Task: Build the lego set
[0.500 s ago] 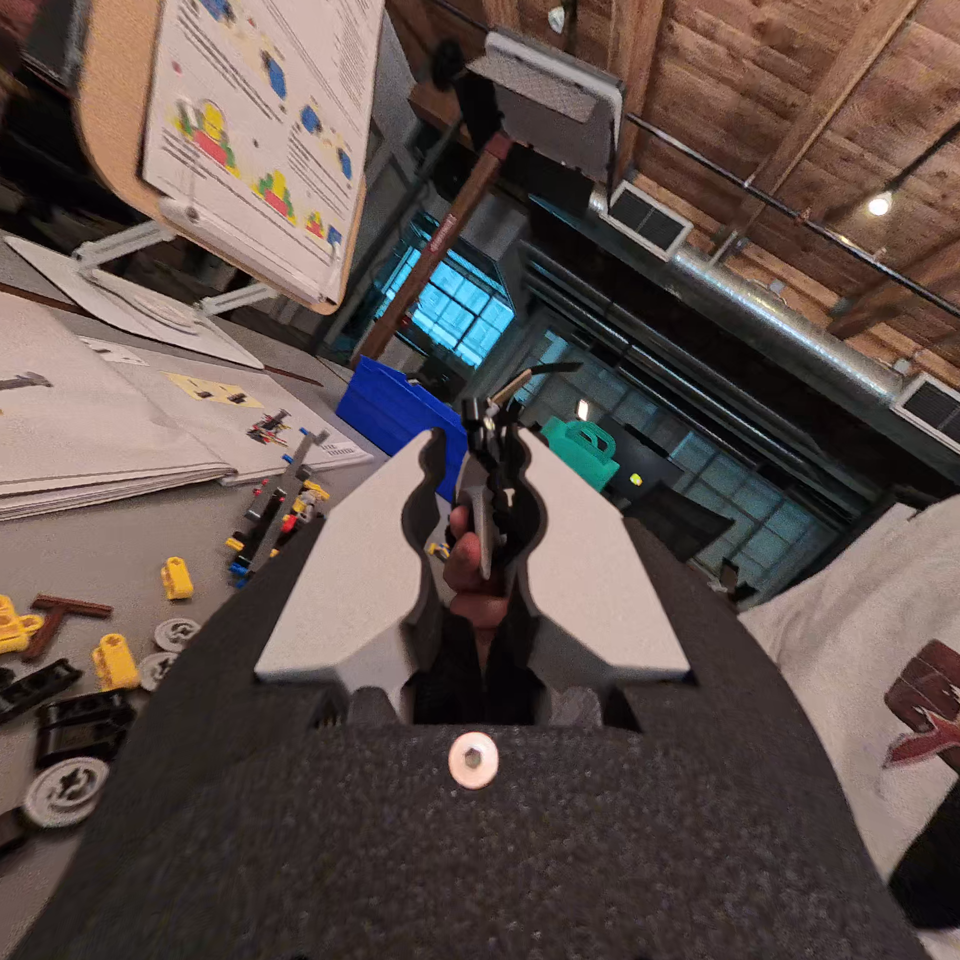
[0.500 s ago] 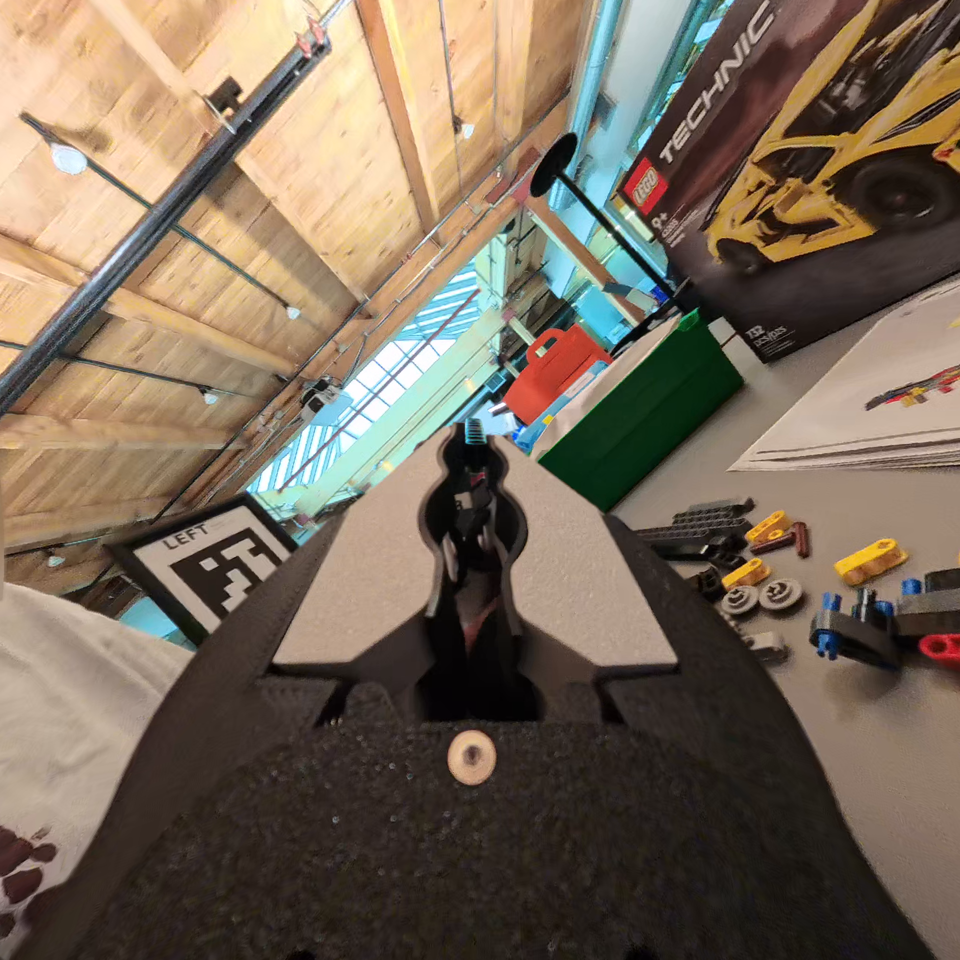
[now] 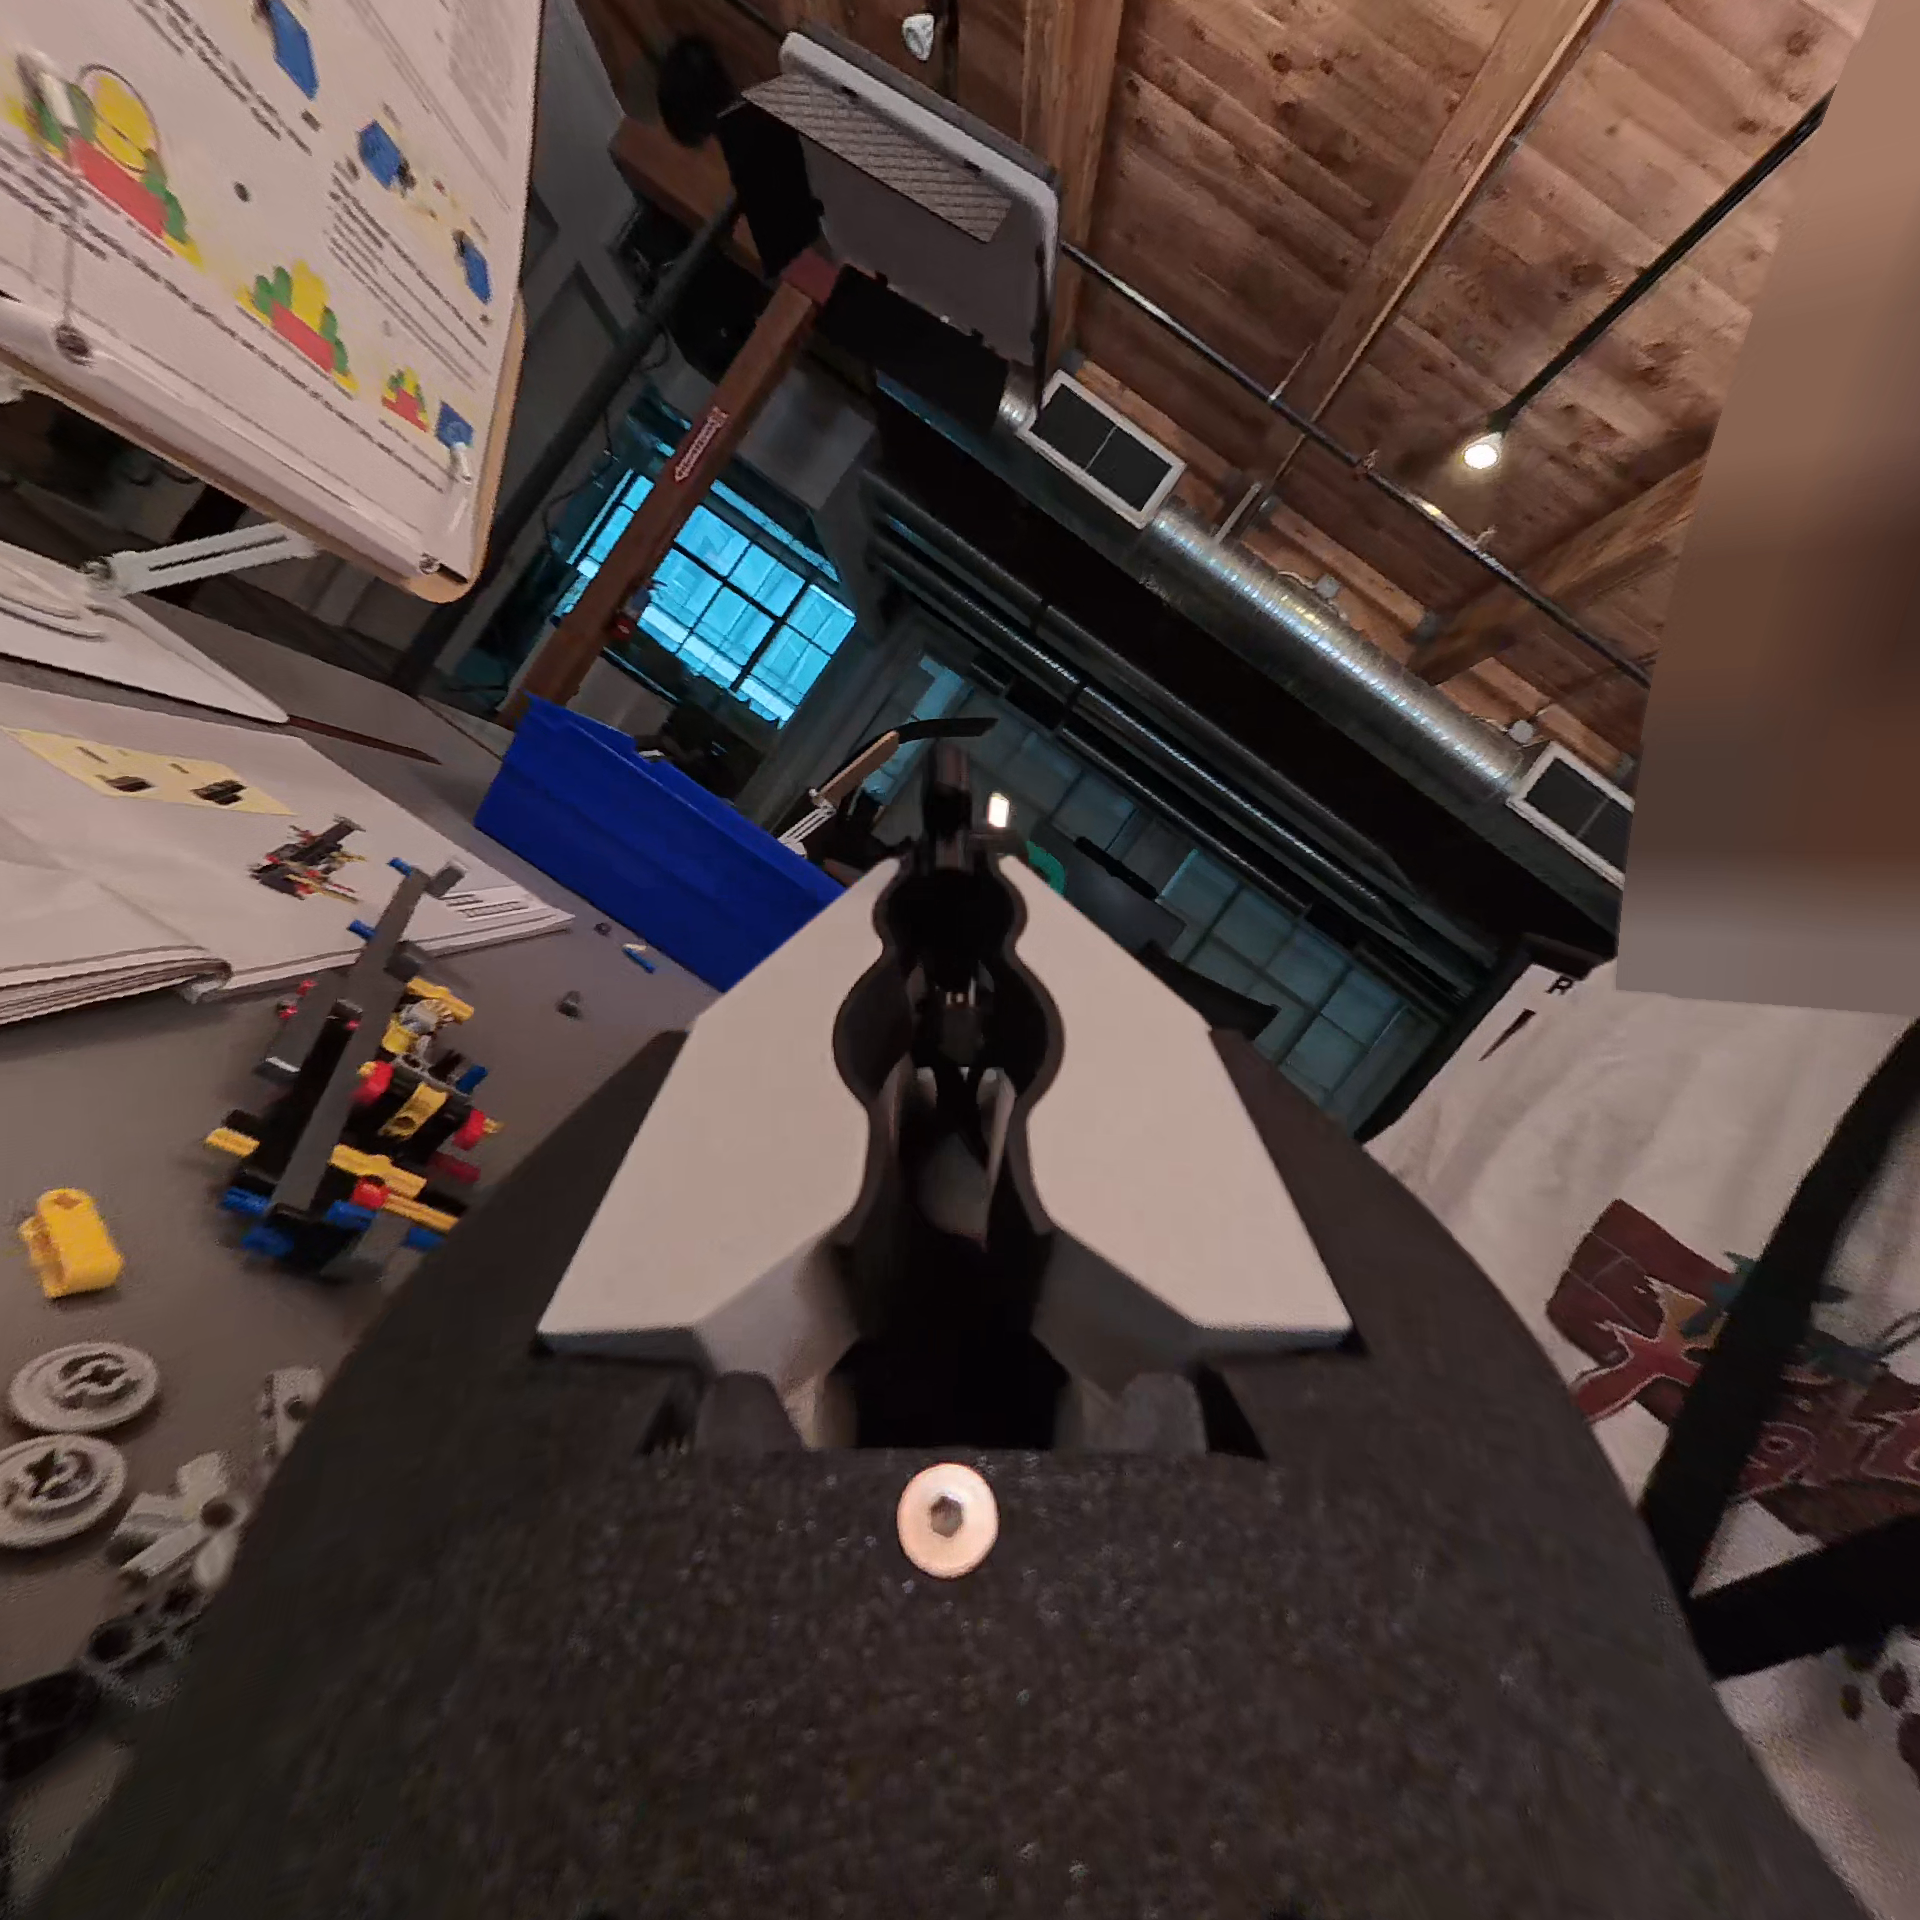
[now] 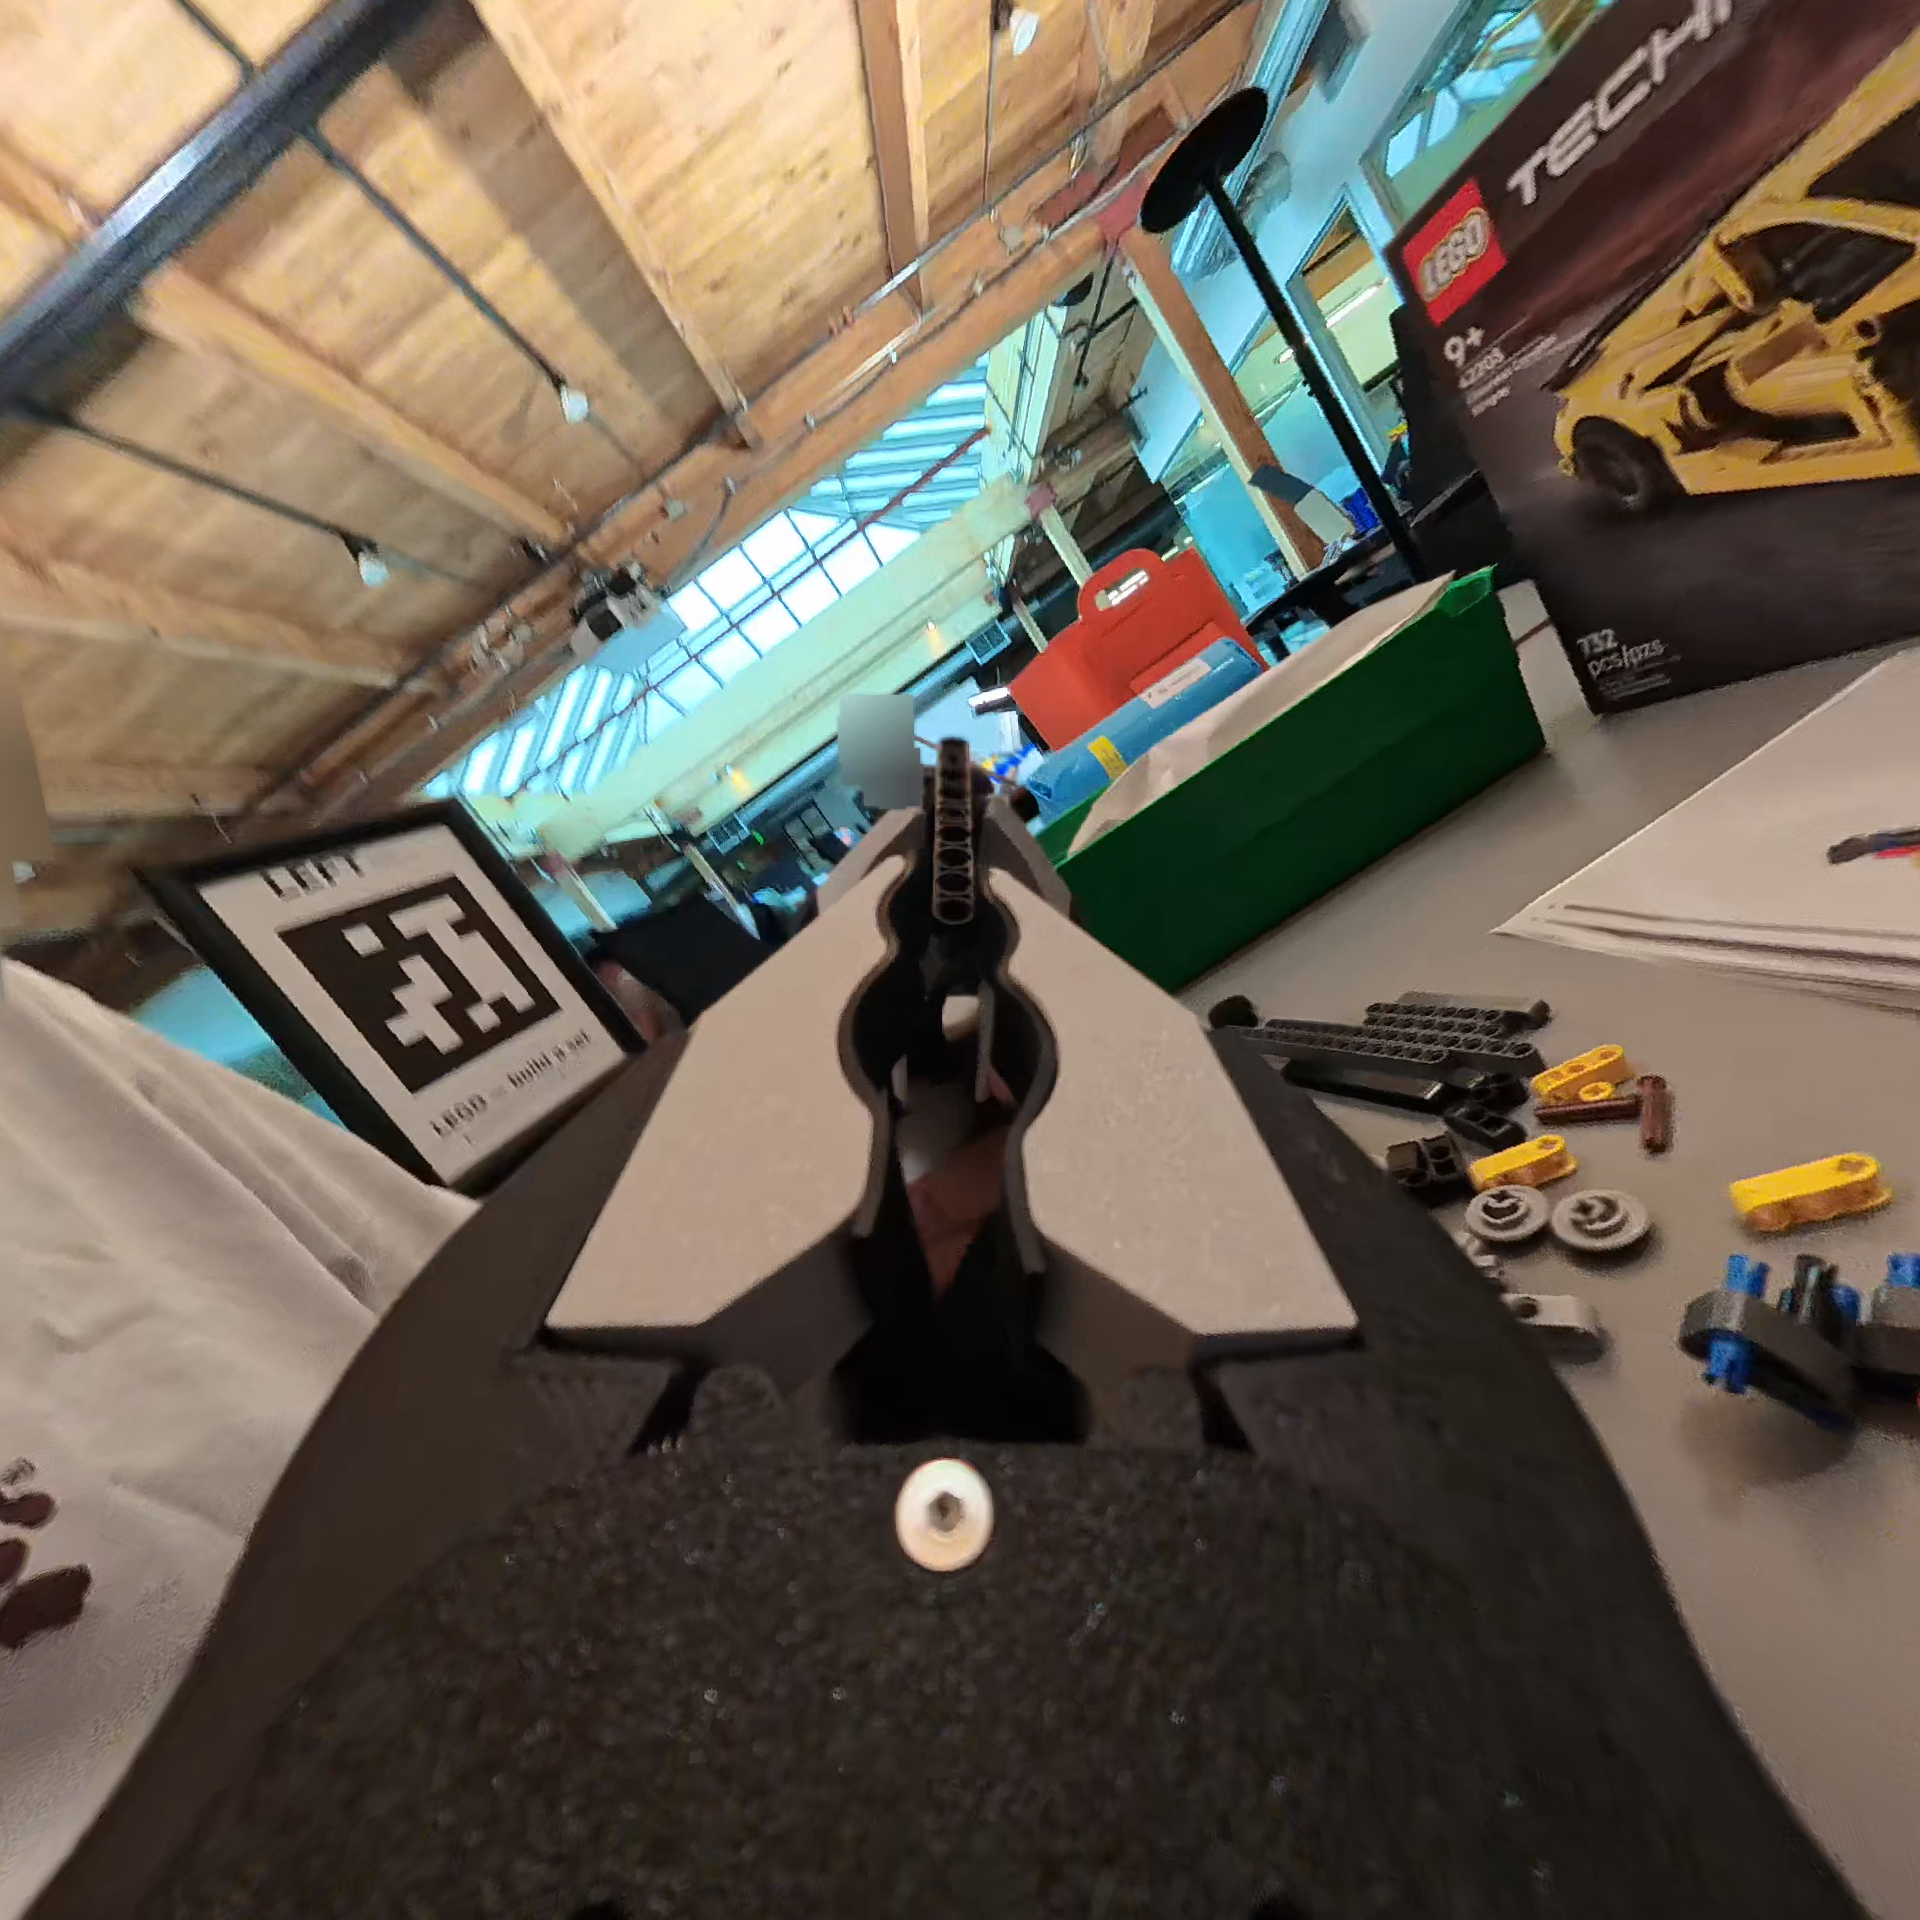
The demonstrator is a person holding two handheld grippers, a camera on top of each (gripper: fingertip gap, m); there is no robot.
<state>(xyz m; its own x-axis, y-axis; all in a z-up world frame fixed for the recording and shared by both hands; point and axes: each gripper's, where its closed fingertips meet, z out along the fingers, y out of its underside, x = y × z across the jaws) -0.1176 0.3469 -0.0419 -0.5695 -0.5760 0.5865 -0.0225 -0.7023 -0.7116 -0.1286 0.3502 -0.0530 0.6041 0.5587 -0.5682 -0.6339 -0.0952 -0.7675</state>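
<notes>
1. Since the earlier frame, both wrist views have swung: the partly built model [image 3: 348, 1101] on the grey table [image 3: 125, 1091] now sits nearer the left gripper [image 3: 951, 883].
2. Right gripper [image 4: 951, 862] is closed on one black holed beam [image 4: 951, 831], long axis pointing forward and up past the fingertips.
3. Left gripper is closed on a dark piece, kind unclear.
4. Two grey discs [image 4: 1555, 1216] and three yellow connectors [image 4: 1808, 1195] lie loose.

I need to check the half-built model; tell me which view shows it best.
The left wrist view: the model stands in full on the grey table, beside the open booklet. The right wrist view does not show it, only loose parts.
</notes>
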